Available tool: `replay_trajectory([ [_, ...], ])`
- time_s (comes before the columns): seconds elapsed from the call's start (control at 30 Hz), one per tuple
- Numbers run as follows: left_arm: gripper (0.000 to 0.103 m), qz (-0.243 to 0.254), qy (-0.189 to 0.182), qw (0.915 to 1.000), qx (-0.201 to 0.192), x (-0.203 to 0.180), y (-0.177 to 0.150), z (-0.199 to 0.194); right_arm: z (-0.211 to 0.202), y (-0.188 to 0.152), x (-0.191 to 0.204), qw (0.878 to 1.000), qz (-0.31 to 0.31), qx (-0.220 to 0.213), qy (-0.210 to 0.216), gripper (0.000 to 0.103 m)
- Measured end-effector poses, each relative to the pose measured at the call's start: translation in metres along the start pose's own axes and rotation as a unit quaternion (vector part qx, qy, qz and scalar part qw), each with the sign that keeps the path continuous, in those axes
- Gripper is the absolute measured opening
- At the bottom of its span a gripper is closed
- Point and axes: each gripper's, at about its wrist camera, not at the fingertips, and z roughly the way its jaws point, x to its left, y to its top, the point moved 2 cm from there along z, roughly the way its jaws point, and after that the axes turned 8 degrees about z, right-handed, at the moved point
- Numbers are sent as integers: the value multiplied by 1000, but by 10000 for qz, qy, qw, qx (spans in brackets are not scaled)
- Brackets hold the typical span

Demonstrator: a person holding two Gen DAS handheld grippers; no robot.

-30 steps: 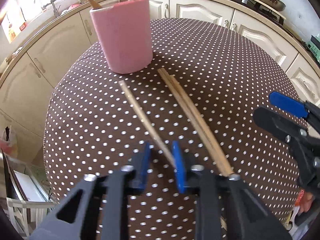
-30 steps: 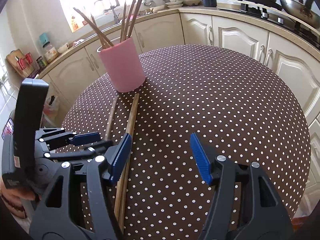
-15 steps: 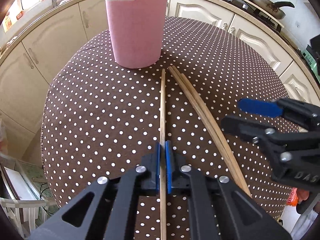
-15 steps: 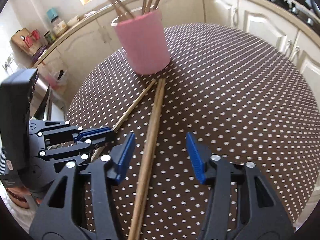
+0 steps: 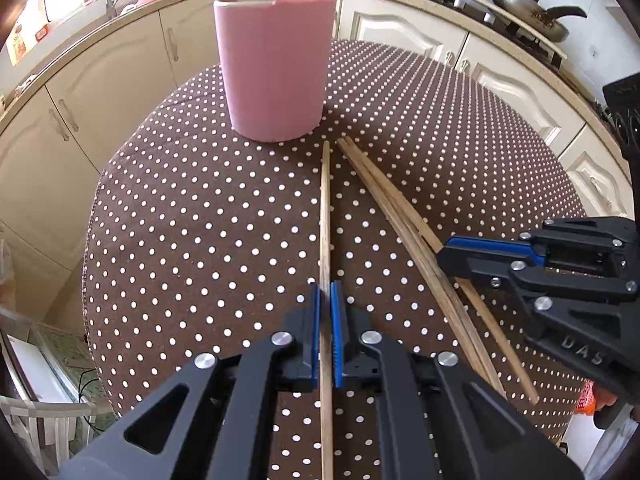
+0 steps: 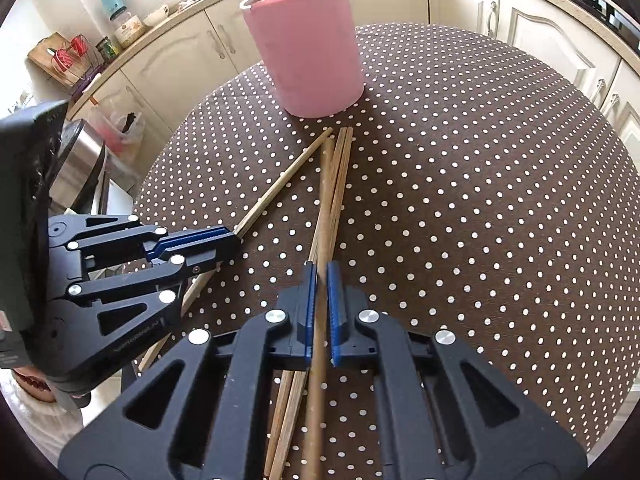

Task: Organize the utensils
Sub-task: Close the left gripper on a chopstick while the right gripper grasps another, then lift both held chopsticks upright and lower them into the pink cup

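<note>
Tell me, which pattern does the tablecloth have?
Brown tablecloth with small white dots; the right wrist view shows it best.

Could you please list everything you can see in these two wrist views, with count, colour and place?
Holder: one, pink, upright at the table's far side, wooden sticks standing in it.
Single chopstick: one, light wood, lying on the cloth.
Chopstick bundle: several, exact count unclear, brown wood, beside the single one.
Tablecloth: one, brown with white dots.
Cabinets: cream, behind the table.
Pan: one, metal, on the counter.
Left gripper: black, blue pads, shut on the single chopstick.
Right gripper: same colours, just closed on the bundle.
</note>
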Motion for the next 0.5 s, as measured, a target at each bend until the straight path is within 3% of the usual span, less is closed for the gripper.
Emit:
replay_trajectory([
  [0.3, 6, -46, -301, 9947, -985, -1, 1, -43, -41, -9, -18, 9966, 189, -557, 580, 6],
  [0.5, 6, -89, -456, 9793, -1969, 1, 0, -84, -86, -9, -24, 9856, 186, -1290, 1081, 6],
])
